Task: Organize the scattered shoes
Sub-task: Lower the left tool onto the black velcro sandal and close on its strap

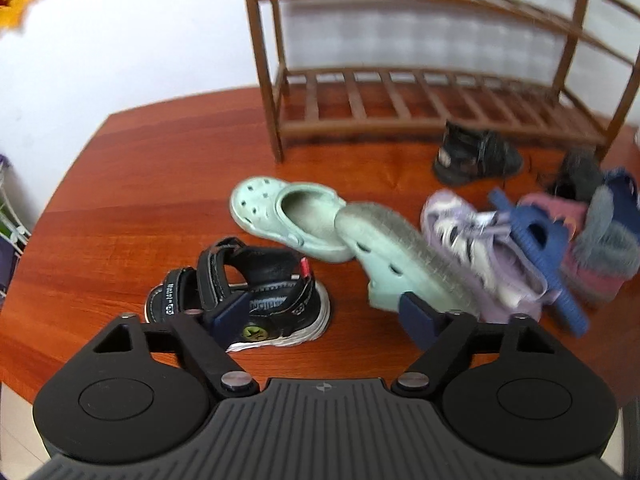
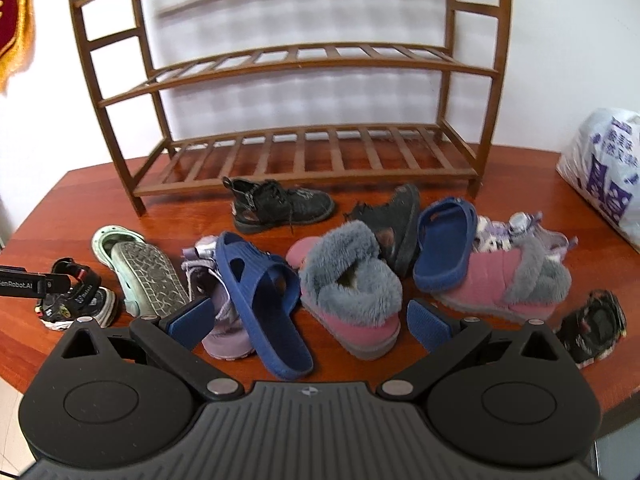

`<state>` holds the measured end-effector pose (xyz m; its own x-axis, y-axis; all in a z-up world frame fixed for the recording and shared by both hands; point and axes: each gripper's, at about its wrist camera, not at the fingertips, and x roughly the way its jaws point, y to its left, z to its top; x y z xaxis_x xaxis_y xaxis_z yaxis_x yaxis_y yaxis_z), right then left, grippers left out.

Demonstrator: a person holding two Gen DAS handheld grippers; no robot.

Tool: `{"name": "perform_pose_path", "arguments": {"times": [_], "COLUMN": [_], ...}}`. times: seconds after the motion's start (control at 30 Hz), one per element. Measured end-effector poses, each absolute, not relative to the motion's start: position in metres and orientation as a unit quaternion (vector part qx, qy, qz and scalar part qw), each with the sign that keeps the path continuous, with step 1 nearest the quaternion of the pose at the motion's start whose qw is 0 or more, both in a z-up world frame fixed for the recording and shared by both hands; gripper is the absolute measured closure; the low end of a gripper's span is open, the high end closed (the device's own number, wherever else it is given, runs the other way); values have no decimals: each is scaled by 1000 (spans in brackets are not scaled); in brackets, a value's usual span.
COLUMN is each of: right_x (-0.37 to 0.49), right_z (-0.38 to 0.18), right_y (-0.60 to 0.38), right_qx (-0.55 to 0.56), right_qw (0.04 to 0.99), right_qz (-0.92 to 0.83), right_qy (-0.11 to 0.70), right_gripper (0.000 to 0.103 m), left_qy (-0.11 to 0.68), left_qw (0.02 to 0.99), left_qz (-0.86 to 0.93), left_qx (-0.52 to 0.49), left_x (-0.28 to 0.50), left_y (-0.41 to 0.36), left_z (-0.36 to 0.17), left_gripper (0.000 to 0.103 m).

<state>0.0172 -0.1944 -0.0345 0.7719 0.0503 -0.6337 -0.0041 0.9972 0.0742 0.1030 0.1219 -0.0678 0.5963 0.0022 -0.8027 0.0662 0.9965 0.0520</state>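
Where the wooden shoe rack [image 2: 304,152] stands bare on the red-brown table [image 2: 60,216], shoes lie scattered before it: mint clogs [image 1: 288,216], blue slides [image 2: 264,300], pink fur-lined boots [image 2: 352,304], black sandals [image 1: 244,300]. Both grippers hover low over the pile, the left gripper [image 1: 328,316] and right gripper [image 2: 300,320] spread wide, gripping nothing.

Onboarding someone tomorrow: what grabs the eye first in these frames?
The jumble of shoes on the red-brown table: pink fur-lined boots, blue slides and mint clogs, one flipped sole-up. Behind them stands the wooden shoe rack, every shelf bare. Both grippers, left and right, are open, holding nothing.
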Motion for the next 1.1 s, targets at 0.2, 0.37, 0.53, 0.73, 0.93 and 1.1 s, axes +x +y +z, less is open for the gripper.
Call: {"name": "perform_pose_path", "arguments": {"times": [0.2, 0.37, 0.53, 0.73, 0.93, 1.1], "right_x": [16, 15, 14, 15, 15, 18], "right_z": [-38, -40, -43, -43, -44, -44], "right_y": [-186, -179, -171, -169, -167, -156], "right_qx": [38, 41, 44, 44, 46, 44], "right_qw": [937, 934, 930, 926, 923, 925], "right_qz": [-16, -42, -68, -90, -100, -87], "right_qy": [346, 353, 359, 363, 368, 368], "right_gripper": [0, 0, 0, 0, 0, 0], "left_qy": [444, 457, 474, 496, 503, 507], "left_qw": [895, 887, 877, 865, 862, 857], "left_qz": [-36, -53, -72, -61, -62, -80], "left_qx": [31, 25, 40, 35, 30, 33], "left_x": [117, 136, 153, 168, 166, 150], "left_y": [136, 145, 144, 148, 149, 157], "left_z": [-82, -94, -108, -126, -126, -124], "left_gripper": [44, 58, 66, 89, 90, 91]}}
